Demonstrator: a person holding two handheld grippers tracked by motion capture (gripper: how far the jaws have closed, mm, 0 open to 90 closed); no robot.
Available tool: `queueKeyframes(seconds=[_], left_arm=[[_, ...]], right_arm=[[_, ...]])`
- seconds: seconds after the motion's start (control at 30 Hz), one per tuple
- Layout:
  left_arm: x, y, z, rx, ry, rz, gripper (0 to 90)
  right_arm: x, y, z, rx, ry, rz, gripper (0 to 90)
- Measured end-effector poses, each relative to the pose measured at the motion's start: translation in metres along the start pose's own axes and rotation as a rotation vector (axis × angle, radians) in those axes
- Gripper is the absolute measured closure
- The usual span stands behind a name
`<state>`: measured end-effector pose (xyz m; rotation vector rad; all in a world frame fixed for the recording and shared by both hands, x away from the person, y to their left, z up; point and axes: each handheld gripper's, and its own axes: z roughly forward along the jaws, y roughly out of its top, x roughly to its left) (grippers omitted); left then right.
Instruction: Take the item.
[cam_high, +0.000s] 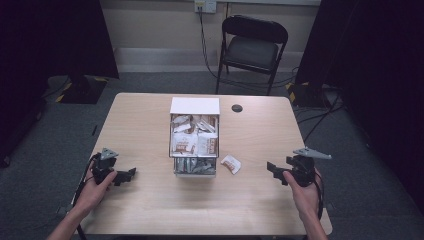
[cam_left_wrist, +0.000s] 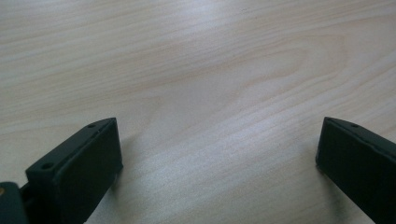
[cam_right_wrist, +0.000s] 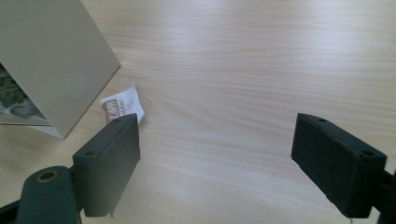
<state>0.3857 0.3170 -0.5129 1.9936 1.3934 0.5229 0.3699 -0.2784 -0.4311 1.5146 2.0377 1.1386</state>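
1. While both grippers rest low near the front edge of the table (cam_high: 150, 210), no thing is held, so the work looks to be at its very start: the reach is not yet made.
2. A loose packet (cam_high: 231, 164) lies on the bare wood just right of the box (cam_high: 195, 106), toward the front, close to the box wall but apart from it. In the right gripper view the packet (cam_right_wrist: 122, 105) shows just above the left jaw, beside the box (cam_right_wrist: 56, 60).
3. The box stands near the middle of the table, a little toward the far edge, and it is full of similar packets.
4. The right gripper (cam_high: 274, 170) is near the right edge, jaws spread wide with only wood between them, and points toward the packet. It is the nearer one.
5. The left gripper (cam_high: 128, 175) is near the left edge, also spread wide over bare wood (cam_left_wrist: 210, 93).
6. I judge that the next move is for the right gripper: go forward and inward to the packet, bring the jaws down on both sides of it, then close. The packet is thin and flat, so the jaws must come low to the wood or they will slip over it.
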Motion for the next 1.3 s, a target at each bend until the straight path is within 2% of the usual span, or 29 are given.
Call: queueKeyframes(seconds=[0.13,0.23,0.33,0.37,0.43,0.5,0.67,0.73,0.8,0.93,1.13,1.3], left_arm=[[0.000,0.000,0.000,0.000,0.000,0.000,0.0],[0.000,0.000,0.000,0.000,0.000,-0.001,0.0],[0.000,0.000,0.000,0.000,0.000,0.000,0.0],[0.000,0.000,0.000,0.000,0.000,0.000,0.0],[0.000,0.000,0.000,0.000,0.000,-0.001,0.0],[0.000,0.000,0.000,0.000,0.000,-0.001,0.0],[0.000,0.000,0.000,0.000,0.000,0.000,0.0],[0.000,0.000,0.000,0.000,0.000,0.000,0.0],[0.000,0.000,0.000,-0.002,0.000,-0.001,0.0],[0.000,0.000,0.000,-0.002,0.000,0.000,0.0],[0.000,0.000,0.000,0.000,0.000,0.000,0.0],[0.000,0.000,0.000,0.001,-0.003,0.003,0.0]], right_arm=[[-0.011,-0.010,-0.002,0.004,-0.022,0.036,15.1],[-0.021,-0.018,-0.002,0.013,-0.056,0.058,15.1],[-0.029,-0.024,0.000,0.056,-0.110,0.087,15.6],[-0.032,-0.026,0.001,0.082,-0.116,0.116,15.5],[-0.037,-0.032,0.004,0.114,-0.099,0.161,15.3],[-0.038,-0.036,0.007,0.143,-0.123,0.136,15.3],[-0.038,-0.041,0.015,0.176,-0.163,0.080,15.3],[-0.039,-0.045,0.021,0.202,-0.179,0.079,14.7],[-0.037,-0.048,0.024,0.190,-0.215,0.055,14.6],[-0.031,-0.051,0.030,0.179,-0.253,-0.015,12.0],[-0.033,-0.058,0.032,0.109,-0.255,-0.026,8.2],[-0.033,-0.058,0.032,0.107,-0.257,-0.025,8.1]])
